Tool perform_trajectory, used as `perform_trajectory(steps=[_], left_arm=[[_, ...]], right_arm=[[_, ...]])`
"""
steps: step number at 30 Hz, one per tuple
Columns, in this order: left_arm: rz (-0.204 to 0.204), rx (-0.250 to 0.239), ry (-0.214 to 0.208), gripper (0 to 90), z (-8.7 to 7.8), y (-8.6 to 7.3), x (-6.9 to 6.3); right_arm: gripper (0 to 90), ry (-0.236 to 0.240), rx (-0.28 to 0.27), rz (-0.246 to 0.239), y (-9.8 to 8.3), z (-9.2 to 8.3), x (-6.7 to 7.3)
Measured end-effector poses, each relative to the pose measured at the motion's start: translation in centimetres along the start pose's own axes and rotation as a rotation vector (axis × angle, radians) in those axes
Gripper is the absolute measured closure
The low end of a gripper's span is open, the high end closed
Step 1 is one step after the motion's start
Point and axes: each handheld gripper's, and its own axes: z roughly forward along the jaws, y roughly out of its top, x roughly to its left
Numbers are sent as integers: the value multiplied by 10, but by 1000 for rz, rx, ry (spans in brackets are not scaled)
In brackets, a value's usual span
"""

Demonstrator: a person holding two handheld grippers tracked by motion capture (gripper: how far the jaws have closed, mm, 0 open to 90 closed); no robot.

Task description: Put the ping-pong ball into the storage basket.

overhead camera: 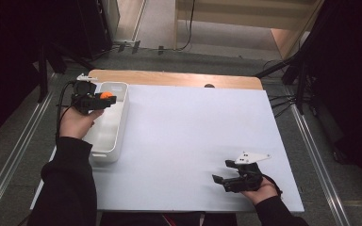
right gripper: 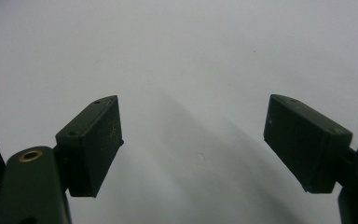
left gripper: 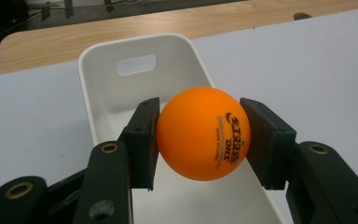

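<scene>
Orange plastic ball (left gripper: 203, 133), clamped in your left gripper (left gripper: 200, 140) above white plastic bin (left gripper: 98, 79): lower before releasing. Right gripper (right gripper: 193, 144) gapes, empty.

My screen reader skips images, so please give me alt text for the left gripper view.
The left gripper clamps an orange ball with dark print between its two black jaws, above a white bin with a handle slot, on a white table.

A small, round, glossy orange table-tennis ball (left gripper: 203, 133) with dark printed lettering on its right side sits mid-frame, pinched on both sides, above the long white plastic bin (left gripper: 135, 51) with a handle slot.
</scene>
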Motion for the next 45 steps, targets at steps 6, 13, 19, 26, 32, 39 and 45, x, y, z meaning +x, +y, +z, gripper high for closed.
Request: perform_trajectory(steps=[6, 13, 19, 26, 32, 39, 45], left_arm=[[-13, -7, 19, 506, 2, -1, 0], [-18, 1, 28, 506, 8, -3, 0], [-17, 6, 29, 506, 14, -6, 0], [-40, 17, 29, 506, 19, -8, 1], [-39, 36, 49, 506, 25, -10, 1], [-28, 64, 65, 505, 32, -14, 0], [-37, 77, 71, 504, 34, -14, 0]], right_arm=[[181, 1, 1, -2, 0, 0, 0], [181, 0, 0, -4, 0, 0, 0], [181, 1, 0, -4, 0, 0, 0], [181, 0, 0, -4, 0, 0, 0], [180, 0, 0, -5, 0, 0, 0], [181, 0, 0, -5, 0, 0, 0], [181, 1, 1, -4, 0, 0, 0]])
